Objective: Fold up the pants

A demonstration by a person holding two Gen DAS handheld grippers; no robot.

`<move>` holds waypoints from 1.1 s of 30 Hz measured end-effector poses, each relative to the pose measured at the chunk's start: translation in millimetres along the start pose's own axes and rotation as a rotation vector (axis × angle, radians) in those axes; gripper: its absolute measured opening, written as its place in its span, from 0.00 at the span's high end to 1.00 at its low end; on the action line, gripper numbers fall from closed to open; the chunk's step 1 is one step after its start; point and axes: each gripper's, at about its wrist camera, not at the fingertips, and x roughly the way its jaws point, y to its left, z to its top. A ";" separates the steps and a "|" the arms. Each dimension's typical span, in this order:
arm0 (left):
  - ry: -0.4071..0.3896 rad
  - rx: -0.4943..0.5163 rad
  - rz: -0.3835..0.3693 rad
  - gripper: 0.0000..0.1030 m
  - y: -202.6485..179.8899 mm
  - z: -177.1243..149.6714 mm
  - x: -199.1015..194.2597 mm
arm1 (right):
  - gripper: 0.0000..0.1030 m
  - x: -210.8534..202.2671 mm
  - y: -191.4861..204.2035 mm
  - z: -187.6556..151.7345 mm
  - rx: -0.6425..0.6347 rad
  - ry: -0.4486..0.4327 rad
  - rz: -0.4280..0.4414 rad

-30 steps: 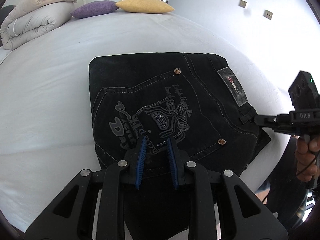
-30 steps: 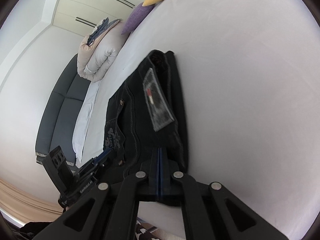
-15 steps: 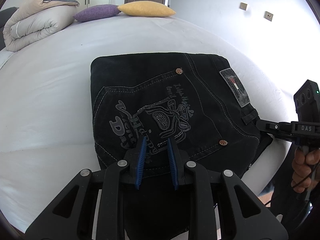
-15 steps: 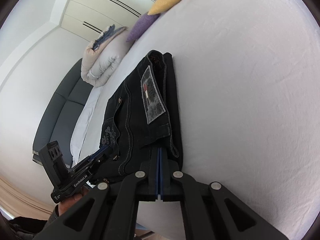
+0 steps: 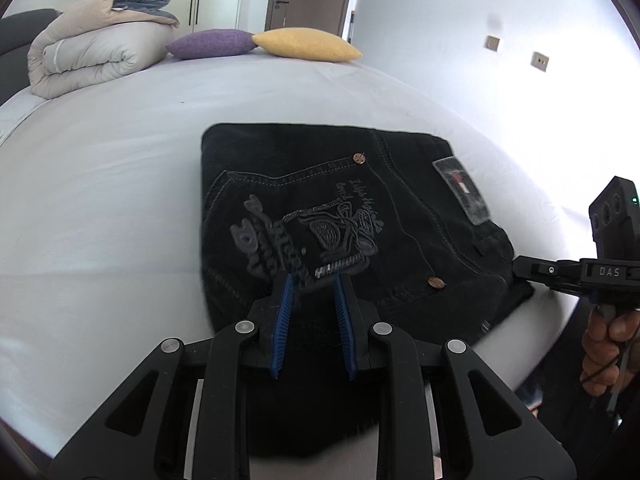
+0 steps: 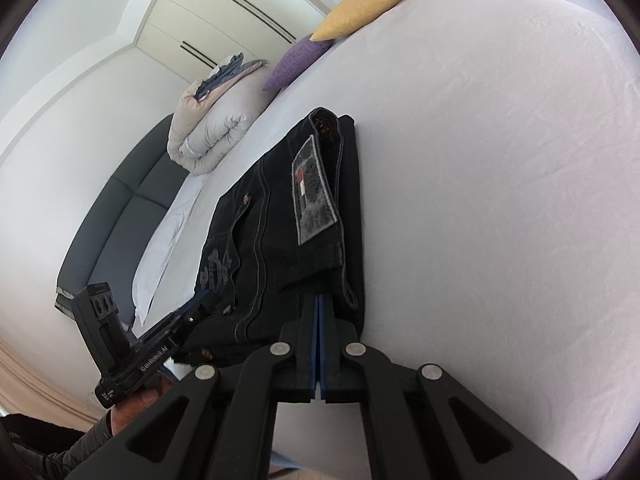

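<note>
Vs. a sec earlier, the left tongs had dipped lower and nudged fwd over the near edge of the pants, blades spread apart w/ nothing between them; the embroidered pocket area looked blurred, so the cloth or camera was prob. in motion. The right tongs stayed pressed together at the near waistband corner, w/ denim bunched around the tips; whether any cloth was actually pinched between the blades I couldn't tell. The pants lay as a compact, squarish folded bundle near the foot edge of the bed, back pocket up. My read: folding was basically done, and these small shifts were squaring-up or letting go, not a new fold. Materials: thick black denim, stiff enough to hold crisp stacked edges, pale contrast stitching, raised grey embroidery on the pocket, copper rivets, a greyish waistband patch w/ a red-white mark. Bed sheet was smooth white w/ faint wrinkles. Further back sat a rolled beige duvet, puffy and rounded, plus a purple cushion and a yellow cushion, both w/ a coarse woven look.
</note>
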 end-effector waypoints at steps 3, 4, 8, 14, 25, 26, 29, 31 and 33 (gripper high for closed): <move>-0.036 -0.056 -0.013 0.79 13.5 0.0 -30.1 | 0.61 -22.3 2.1 2.1 -0.028 0.000 -0.047; -0.054 -0.083 -0.007 0.79 22.8 2.2 -39.1 | 0.54 -32.5 0.1 4.9 -0.020 -0.024 -0.047; -0.061 -0.218 -0.020 0.30 62.1 19.8 -40.8 | 0.46 -47.2 -7.8 30.6 0.027 -0.092 -0.018; 0.097 -0.342 -0.166 0.28 91.8 43.4 13.8 | 0.45 6.1 -16.7 82.8 0.121 0.025 0.031; 0.296 -0.358 -0.249 0.46 85.1 68.5 84.7 | 0.49 94.1 -7.0 117.1 0.136 0.237 0.017; 0.305 -0.342 -0.232 0.51 81.8 71.8 87.5 | 0.58 98.9 -5.2 118.1 0.128 0.249 0.009; 0.299 -0.305 -0.215 0.67 73.8 79.9 86.6 | 0.77 96.7 2.2 117.2 0.075 0.238 -0.003; 0.269 -0.296 -0.220 0.75 69.3 89.1 79.8 | 0.81 88.0 13.7 117.5 0.039 0.216 0.015; 0.225 -0.272 -0.222 0.79 63.2 103.1 70.3 | 0.83 76.8 25.5 123.4 0.007 0.189 0.042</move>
